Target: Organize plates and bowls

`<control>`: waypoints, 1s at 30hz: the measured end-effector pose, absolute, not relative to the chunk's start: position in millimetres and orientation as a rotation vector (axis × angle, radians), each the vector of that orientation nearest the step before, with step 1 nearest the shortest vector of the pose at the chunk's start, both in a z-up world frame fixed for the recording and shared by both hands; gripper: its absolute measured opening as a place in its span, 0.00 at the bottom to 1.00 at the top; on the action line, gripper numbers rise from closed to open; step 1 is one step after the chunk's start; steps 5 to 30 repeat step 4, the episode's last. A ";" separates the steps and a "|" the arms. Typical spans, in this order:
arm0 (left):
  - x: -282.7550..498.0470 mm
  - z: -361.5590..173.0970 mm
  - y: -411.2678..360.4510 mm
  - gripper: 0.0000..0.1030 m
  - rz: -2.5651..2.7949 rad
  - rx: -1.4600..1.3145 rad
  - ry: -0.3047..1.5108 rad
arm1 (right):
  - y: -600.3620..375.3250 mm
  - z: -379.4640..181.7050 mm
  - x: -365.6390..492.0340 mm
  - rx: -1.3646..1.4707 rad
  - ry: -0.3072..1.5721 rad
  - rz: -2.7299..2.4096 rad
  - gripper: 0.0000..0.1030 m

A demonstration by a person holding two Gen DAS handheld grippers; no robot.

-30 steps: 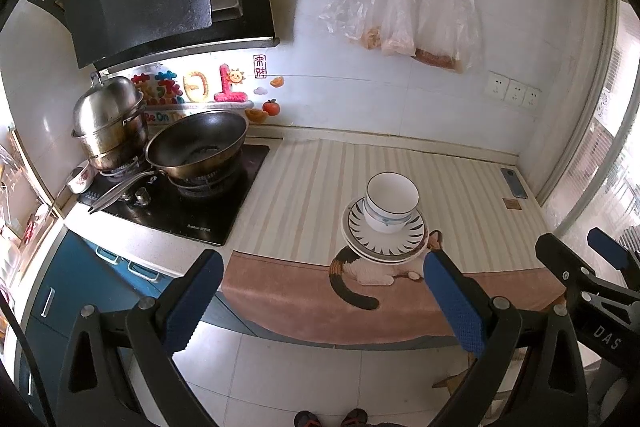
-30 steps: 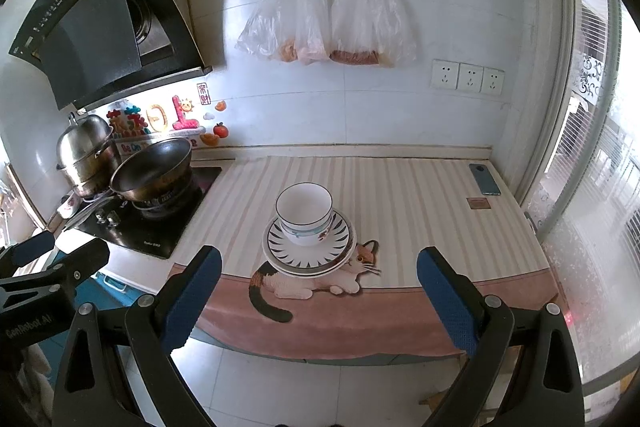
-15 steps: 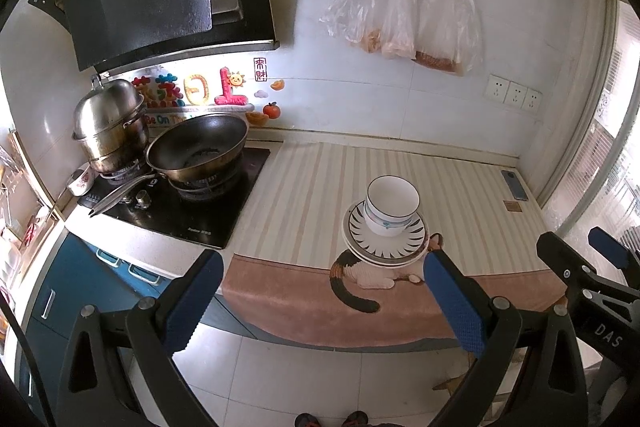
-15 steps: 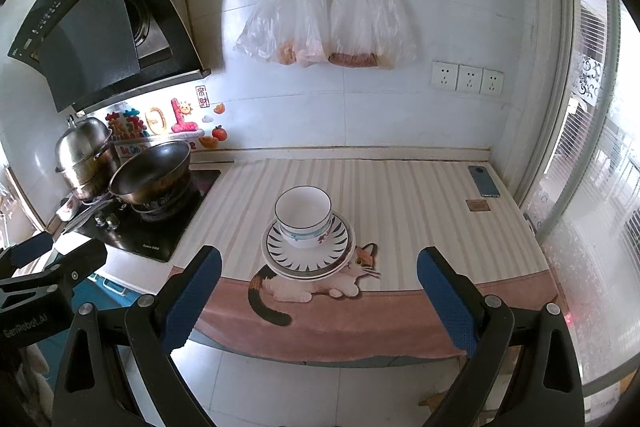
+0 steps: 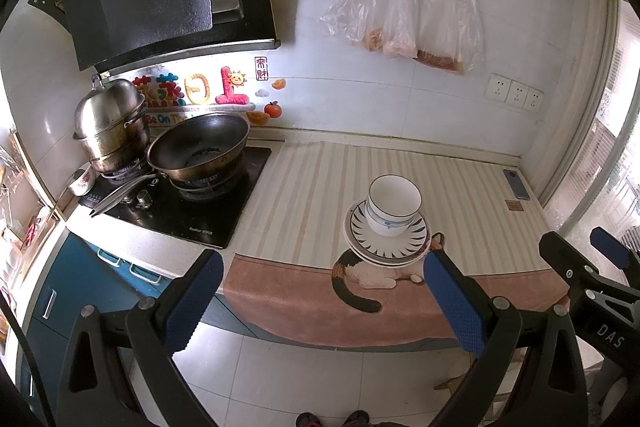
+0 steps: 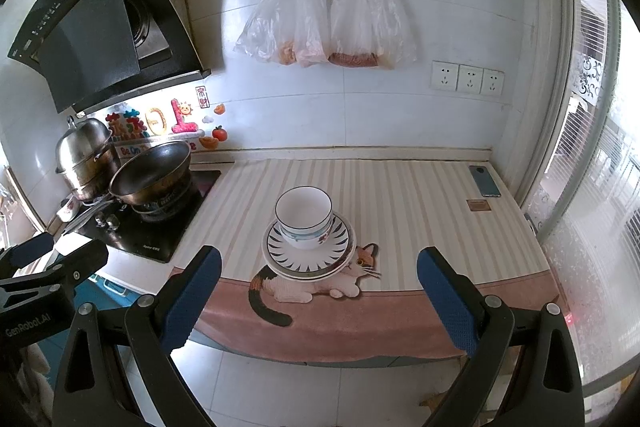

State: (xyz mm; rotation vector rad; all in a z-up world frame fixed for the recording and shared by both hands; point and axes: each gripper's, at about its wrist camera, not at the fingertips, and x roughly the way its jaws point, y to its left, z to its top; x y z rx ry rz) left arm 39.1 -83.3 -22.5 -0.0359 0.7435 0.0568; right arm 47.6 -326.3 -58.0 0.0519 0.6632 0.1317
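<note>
**Dishes stacked near the front edge, both tools held back**

A white bowl (image 6: 304,217) with a dark rim sits nested in what looks like a second bowl with a blue-and-red pattern, and the pair stands upright on a plate (image 6: 309,250) with black radial stripes. That plate rests on at least one plainer plate beneath it. The whole stack sits on the cat-print mat (image 6: 360,291) near the front edge of the worktop (image 6: 420,195), roughly midway along it — largest at the bottom, smallest on top, so it stands steady in one spot.

The left hand-held gripper (image 5: 320,301) and the right hand-held gripper (image 6: 318,297) both hover off the front edge, over the floor, jaws spread wide and holding nothing. Judging by this, the stacking looks finished or close to it.

The wok (image 5: 198,151) and steel steamer pot (image 5: 109,125) sit on the stove at the worktop's left end, well apart from the stack — a phone (image 6: 485,181) lies near the back right corner.
</note>
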 end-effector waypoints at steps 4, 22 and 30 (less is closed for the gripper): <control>35.7 -22.3 -84.6 1.00 0.064 -0.035 0.739 | -325.0 -57.5 46.7 0.051 0.664 0.132 0.97; 35.7 -22.3 -84.6 1.00 0.064 -0.035 0.739 | -325.0 -57.5 46.7 0.051 0.664 0.132 0.97; 35.7 -22.3 -84.6 1.00 0.064 -0.035 0.739 | -325.0 -57.5 46.7 0.051 0.664 0.132 0.97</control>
